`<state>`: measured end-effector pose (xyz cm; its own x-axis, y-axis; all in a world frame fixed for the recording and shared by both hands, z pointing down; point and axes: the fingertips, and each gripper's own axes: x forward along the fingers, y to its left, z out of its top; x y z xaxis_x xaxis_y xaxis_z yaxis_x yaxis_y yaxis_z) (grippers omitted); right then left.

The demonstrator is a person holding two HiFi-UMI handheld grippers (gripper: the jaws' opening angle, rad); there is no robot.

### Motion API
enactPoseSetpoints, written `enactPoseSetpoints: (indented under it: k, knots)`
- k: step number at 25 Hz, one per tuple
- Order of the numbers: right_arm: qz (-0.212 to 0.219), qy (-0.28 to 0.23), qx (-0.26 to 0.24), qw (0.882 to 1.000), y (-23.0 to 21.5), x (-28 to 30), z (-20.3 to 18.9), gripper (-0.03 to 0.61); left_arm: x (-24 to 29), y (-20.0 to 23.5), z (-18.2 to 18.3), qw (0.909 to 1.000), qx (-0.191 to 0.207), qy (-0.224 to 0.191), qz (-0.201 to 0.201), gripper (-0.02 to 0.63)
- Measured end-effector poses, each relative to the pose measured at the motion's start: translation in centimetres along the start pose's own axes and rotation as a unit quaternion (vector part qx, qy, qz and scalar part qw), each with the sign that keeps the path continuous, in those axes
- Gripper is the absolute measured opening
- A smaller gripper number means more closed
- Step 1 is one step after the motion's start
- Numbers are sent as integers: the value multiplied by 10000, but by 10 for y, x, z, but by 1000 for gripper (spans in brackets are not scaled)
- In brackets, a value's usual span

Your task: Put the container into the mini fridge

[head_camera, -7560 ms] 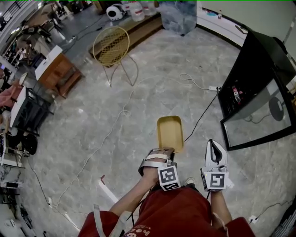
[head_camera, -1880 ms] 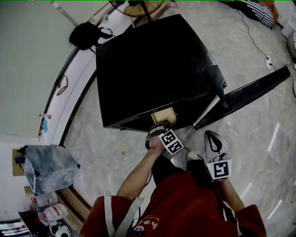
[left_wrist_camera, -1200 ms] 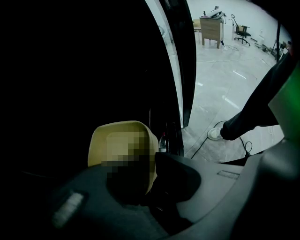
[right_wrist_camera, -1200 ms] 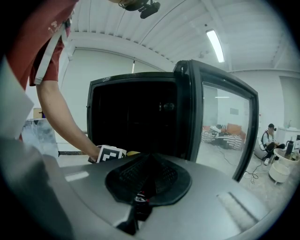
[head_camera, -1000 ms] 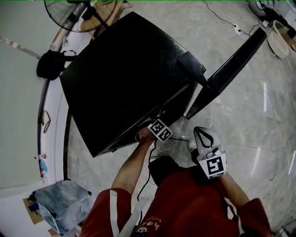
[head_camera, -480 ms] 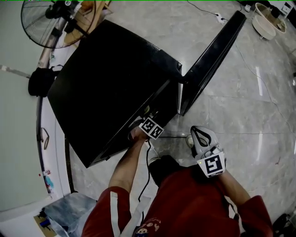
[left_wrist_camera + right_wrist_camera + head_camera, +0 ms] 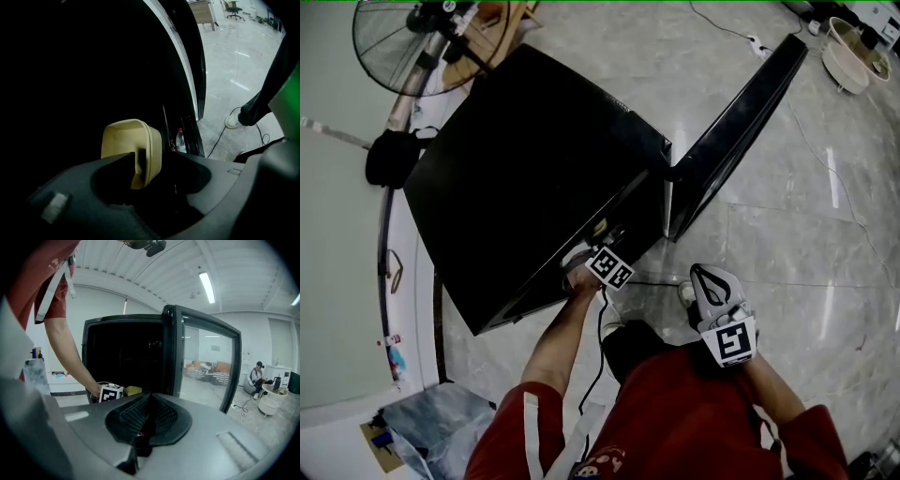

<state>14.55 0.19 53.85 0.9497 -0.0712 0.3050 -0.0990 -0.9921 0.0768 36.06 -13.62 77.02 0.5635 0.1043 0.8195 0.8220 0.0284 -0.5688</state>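
Note:
The black mini fridge [image 7: 525,169] stands with its door [image 7: 741,122] swung wide. My left gripper [image 7: 586,261] reaches into the fridge's opening, its tips hidden under the fridge's top in the head view. In the left gripper view the tan container [image 7: 133,147] sits in the dark interior between the jaws of my left gripper [image 7: 154,176]. Those jaws have just been opening and now stand wide, with no pad pressing on the container. From the right gripper view the container [image 7: 132,390] shows beside the left marker cube [image 7: 110,392]. My right gripper [image 7: 712,286] hangs shut and empty near my knee.
A plastic bottle [image 7: 181,139] stands low at the fridge's front. A floor fan [image 7: 394,42] and a black bag [image 7: 389,157] are behind the fridge by the wall. A cable [image 7: 652,278] runs over the marble floor, and a white basin [image 7: 848,52] lies beyond the door.
The container, carried over the floor in my left gripper earlier, is now inside the fridge. Over the last second my left hand has stayed at the opening; the right has hardly shifted.

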Motion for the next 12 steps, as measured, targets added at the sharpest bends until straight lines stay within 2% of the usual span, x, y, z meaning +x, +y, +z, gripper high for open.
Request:
enactPoseSetpoints:
  k: [4, 12]
  knots:
    - [178, -64, 63, 9998, 0, 2, 3, 0, -15, -7, -4, 9999, -138, 9, 54, 241]
    - [707, -239, 63, 9972, -6, 9, 8, 0, -56, -16, 4, 9971, -731, -4, 200, 249]
